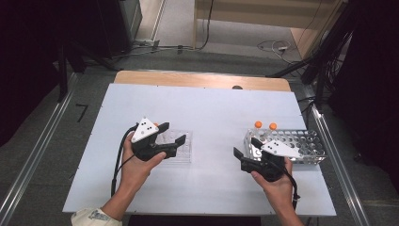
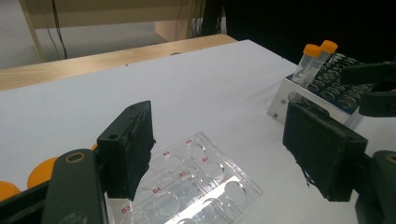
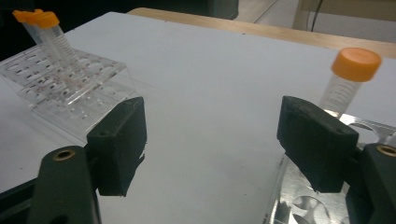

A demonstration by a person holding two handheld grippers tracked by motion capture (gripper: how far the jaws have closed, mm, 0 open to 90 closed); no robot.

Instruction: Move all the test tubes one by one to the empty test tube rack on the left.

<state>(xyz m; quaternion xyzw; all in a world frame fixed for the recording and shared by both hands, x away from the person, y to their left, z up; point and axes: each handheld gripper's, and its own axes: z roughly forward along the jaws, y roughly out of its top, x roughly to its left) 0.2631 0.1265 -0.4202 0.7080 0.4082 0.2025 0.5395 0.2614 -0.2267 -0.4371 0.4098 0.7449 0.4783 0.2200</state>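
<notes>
My left gripper (image 1: 172,133) hovers open over a clear plastic rack (image 1: 182,151) at the table's left; nothing is between its jaws. In the left gripper view the open gripper (image 2: 219,135) looks over that clear rack (image 2: 196,182), with orange caps (image 2: 42,172) low at the left. My right gripper (image 1: 246,147) stands open and empty just left of a metal tube rack (image 1: 308,143) holding two orange-capped tubes (image 1: 258,125). The right gripper view shows the open gripper (image 3: 210,126), one capped tube (image 3: 348,79) in the metal rack (image 3: 299,200), and capped tubes (image 3: 51,32) in the clear rack (image 3: 70,93).
The white board (image 1: 211,108) lies on a wooden table whose far edge (image 1: 202,79) shows beyond it. Metal rails (image 1: 33,155) run along both sides. Cables lie on the floor (image 1: 273,47) beyond the table. Bare board lies between the two racks.
</notes>
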